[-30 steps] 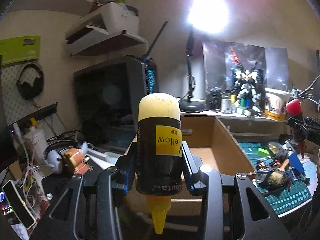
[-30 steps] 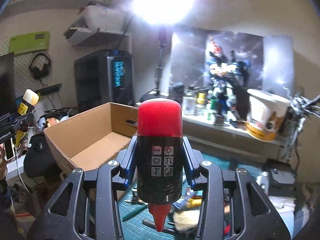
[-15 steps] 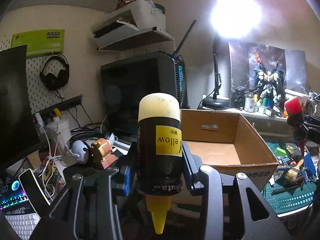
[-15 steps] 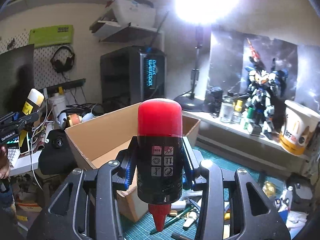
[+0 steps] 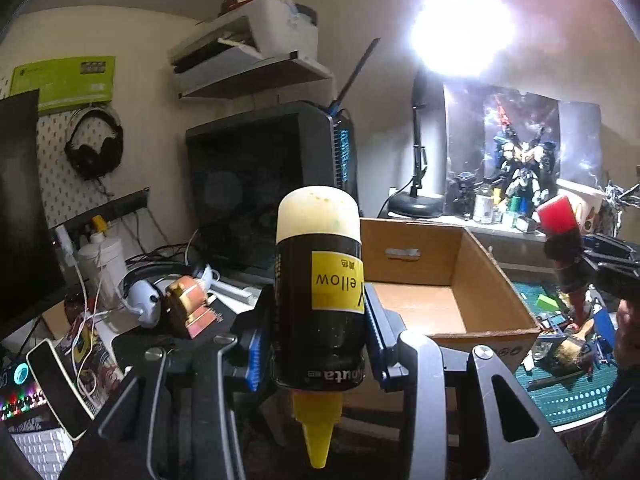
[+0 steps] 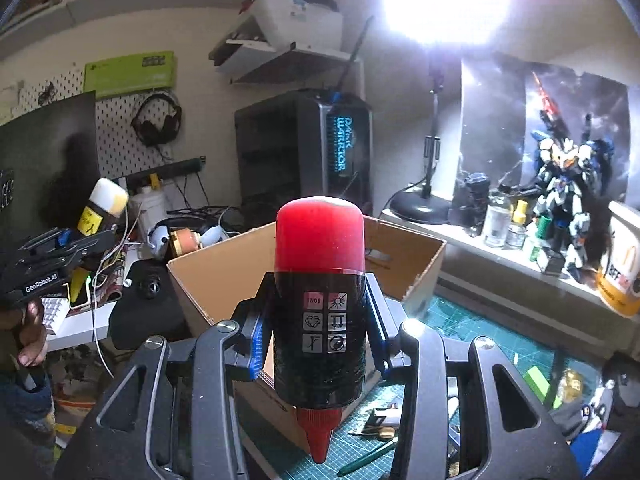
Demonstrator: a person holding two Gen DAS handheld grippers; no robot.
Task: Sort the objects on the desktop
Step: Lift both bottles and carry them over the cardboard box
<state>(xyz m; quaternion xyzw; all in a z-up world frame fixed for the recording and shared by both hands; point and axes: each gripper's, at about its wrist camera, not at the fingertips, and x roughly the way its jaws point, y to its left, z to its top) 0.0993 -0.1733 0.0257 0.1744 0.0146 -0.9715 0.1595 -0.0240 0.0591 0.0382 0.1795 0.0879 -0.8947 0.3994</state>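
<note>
While both point slightly downward, the left gripper [image 5: 320, 312] clamps an inverted yellow paint bottle [image 5: 320, 280], the right gripper [image 6: 320, 320] a red paint bottle [image 6: 320, 288], cardboard box [image 6: 404, 248] just ahead.

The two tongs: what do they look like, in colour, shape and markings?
Both look alike: the left tongs and the right tongs have black angular frames with triangular cut-outs, silver screws and ribbed blue pads. In the right wrist view, the left one bears white "GenRobot.AI" lettering.

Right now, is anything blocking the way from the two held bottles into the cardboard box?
Nothing visible does. The cardboard box is open-topped with a bare floor. The yellow bottle and red bottle are clamped nozzle-down, short of its near walls.
</note>
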